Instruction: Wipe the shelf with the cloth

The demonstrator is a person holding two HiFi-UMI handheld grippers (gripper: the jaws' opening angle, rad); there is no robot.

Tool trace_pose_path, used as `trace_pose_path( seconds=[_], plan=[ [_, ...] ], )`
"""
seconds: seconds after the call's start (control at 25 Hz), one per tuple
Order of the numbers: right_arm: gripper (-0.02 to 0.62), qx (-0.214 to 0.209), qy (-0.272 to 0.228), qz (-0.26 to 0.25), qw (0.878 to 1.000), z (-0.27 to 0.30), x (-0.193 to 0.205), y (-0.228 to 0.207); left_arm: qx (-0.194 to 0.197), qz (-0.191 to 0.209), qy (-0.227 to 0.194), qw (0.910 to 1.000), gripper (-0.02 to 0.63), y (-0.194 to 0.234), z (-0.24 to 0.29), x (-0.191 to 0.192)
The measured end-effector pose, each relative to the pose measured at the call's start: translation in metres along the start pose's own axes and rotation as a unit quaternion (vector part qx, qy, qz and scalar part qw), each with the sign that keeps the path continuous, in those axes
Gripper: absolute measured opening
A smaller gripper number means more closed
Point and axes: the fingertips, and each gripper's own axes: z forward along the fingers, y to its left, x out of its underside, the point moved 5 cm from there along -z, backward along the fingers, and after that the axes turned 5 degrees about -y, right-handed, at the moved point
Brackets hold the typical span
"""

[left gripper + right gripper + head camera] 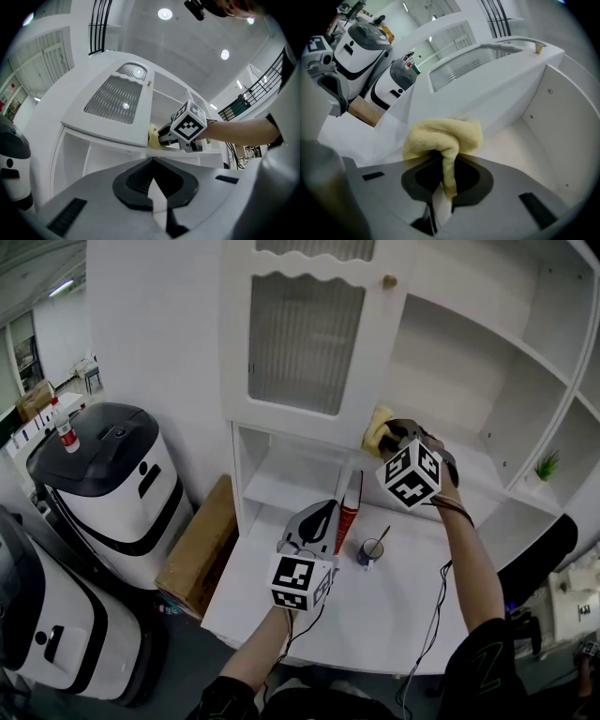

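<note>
Right gripper view has my right gripper clamped on the yellow cloth. The cloth bunches ahead of the jaws at the left end of the white shelf, just beside the ribbed-glass cabinet door. Left gripper view shows my left gripper with its jaws together and nothing between them. Head view puts it low over the white desk, near a red book and a blue cup, well apart from the cloth.
</note>
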Motion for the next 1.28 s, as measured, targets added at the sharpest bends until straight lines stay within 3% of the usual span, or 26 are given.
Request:
trace_pose_path(
  seconds=[0.2, 0.44, 0.64, 1.28],
  plan=[
    [0.048, -0.003, 0.006, -0.003, 1.000, -0.006, 0.008, -0.001, 0.014, 0.003, 0.002, 0.9999, -0.001, -0.009, 0.010, 0.002],
    [0.048, 0.021, 0.061, -0.052, 0.997, -0.018, 0.043, -0.011, 0.032, 0.005, 0.005, 0.9995, 0.000, -0.017, 0.021, 0.004],
    [0.048, 0.023, 0.073, -0.019, 0.997, -0.035, 0.070, -0.021, 0.059, 0.002, 0.010, 0.9982, 0.000, -0.035, 0.038, 0.010],
    [0.048, 0.066, 0.155, 0.013, 0.986, -0.090, 0.167, -0.052, 0.120, -0.010, 0.019, 0.9926, 0.000, -0.087, 0.070, 0.025]
  ],
)
